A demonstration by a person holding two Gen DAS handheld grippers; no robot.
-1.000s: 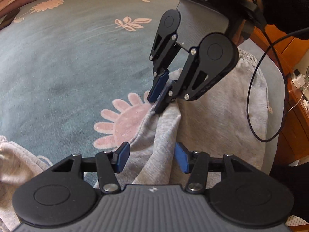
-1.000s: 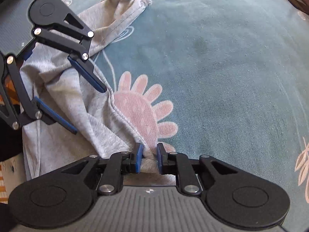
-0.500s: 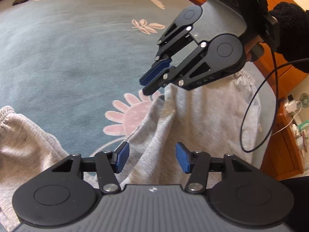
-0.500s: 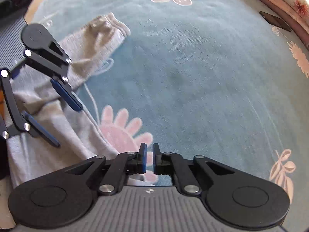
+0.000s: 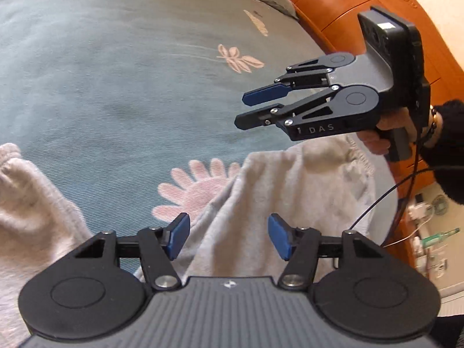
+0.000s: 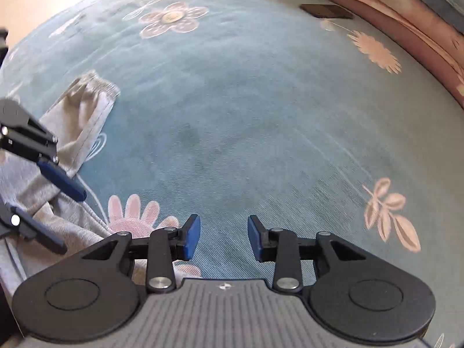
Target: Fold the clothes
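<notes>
Grey sweatpants [image 5: 275, 191] lie crumpled on a blue-green bedspread [image 5: 116, 87] printed with pink flowers. One leg with an elastic cuff [image 6: 87, 98] stretches away in the right wrist view. My left gripper [image 5: 229, 236] hovers over the fabric, its jaws opening; cloth shows below the gap but the pads do not press on it. It also shows at the left edge as the left gripper [image 6: 72, 223]. My right gripper [image 5: 241, 110] hangs in the air above the pants, jaws opening and empty. In its own view the right gripper [image 6: 224, 237] has only bedspread [image 6: 261, 116] beneath.
Orange wooden furniture [image 5: 348, 5] borders the bed at the right. A hand in a black sleeve [image 5: 446, 150] holds the right gripper, with a black cable [image 5: 377, 211] trailing. A dark flat object [image 6: 324, 11] lies near a pink floral quilt [image 6: 406, 14] at the far edge.
The right gripper let go of the grey fabric's edge, rose off the pants and its jaws parted. The left gripper's jaws widened a little and its view rolled.
</notes>
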